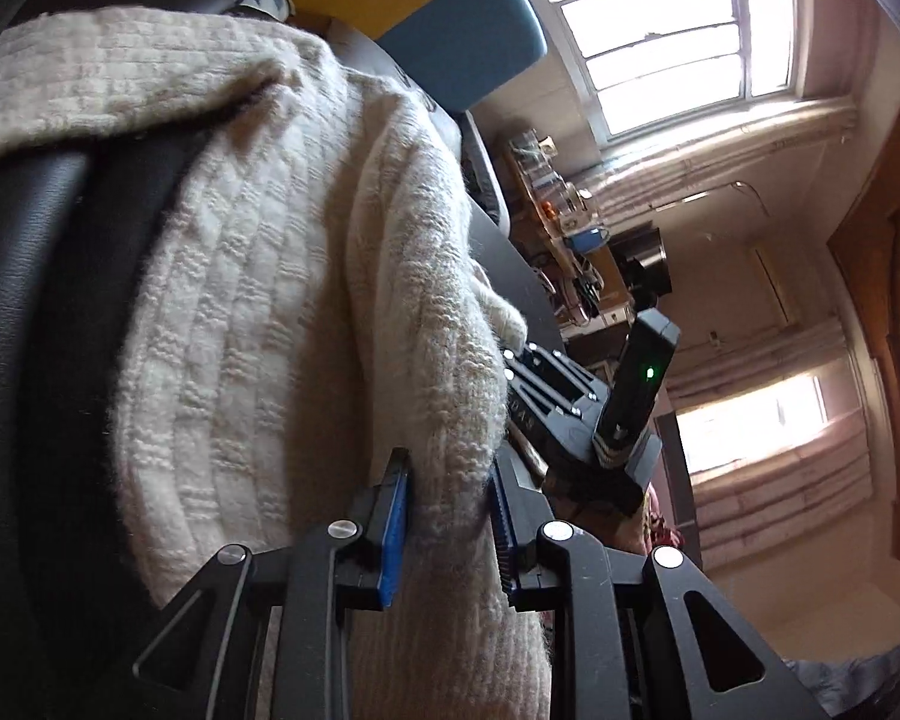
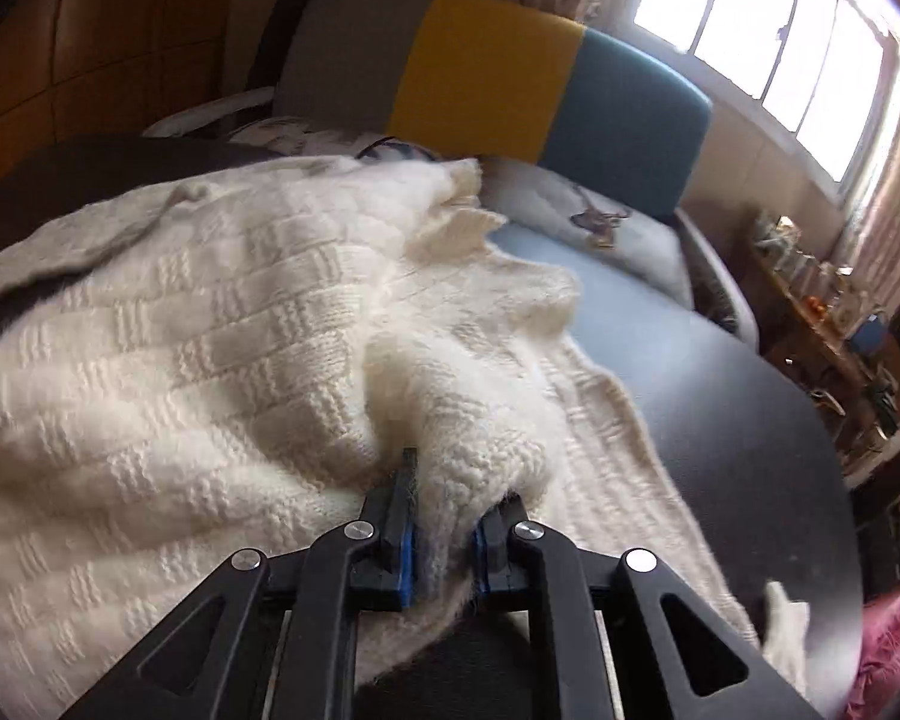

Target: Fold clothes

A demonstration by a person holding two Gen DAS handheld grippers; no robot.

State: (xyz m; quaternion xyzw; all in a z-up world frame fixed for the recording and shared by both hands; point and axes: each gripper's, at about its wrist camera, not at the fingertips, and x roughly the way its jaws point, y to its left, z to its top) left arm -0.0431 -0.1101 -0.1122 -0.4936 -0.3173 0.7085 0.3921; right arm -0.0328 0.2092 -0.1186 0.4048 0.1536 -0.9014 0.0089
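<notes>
A cream cable-knit sweater [image 2: 222,330] lies spread over a dark round table [image 2: 738,420]. My right gripper [image 2: 444,516] is shut on a bunched fold of the sweater near the table's front edge, its blue pads pressing the knit from both sides. In the left wrist view the same sweater [image 1: 258,276] drapes over the table's dark edge [image 1: 36,300], and my left gripper [image 1: 450,516] is shut on a thick fold of it. The other gripper's black body [image 1: 576,420] with a green light shows just beyond the cloth.
A chair with a grey, yellow and blue backrest [image 2: 486,78] stands behind the table, with a pale cushion [image 2: 594,222] on its seat. A cluttered shelf [image 2: 834,324] runs along the right wall under bright windows [image 2: 768,30]. Pink fabric [image 2: 894,648] shows at the lower right.
</notes>
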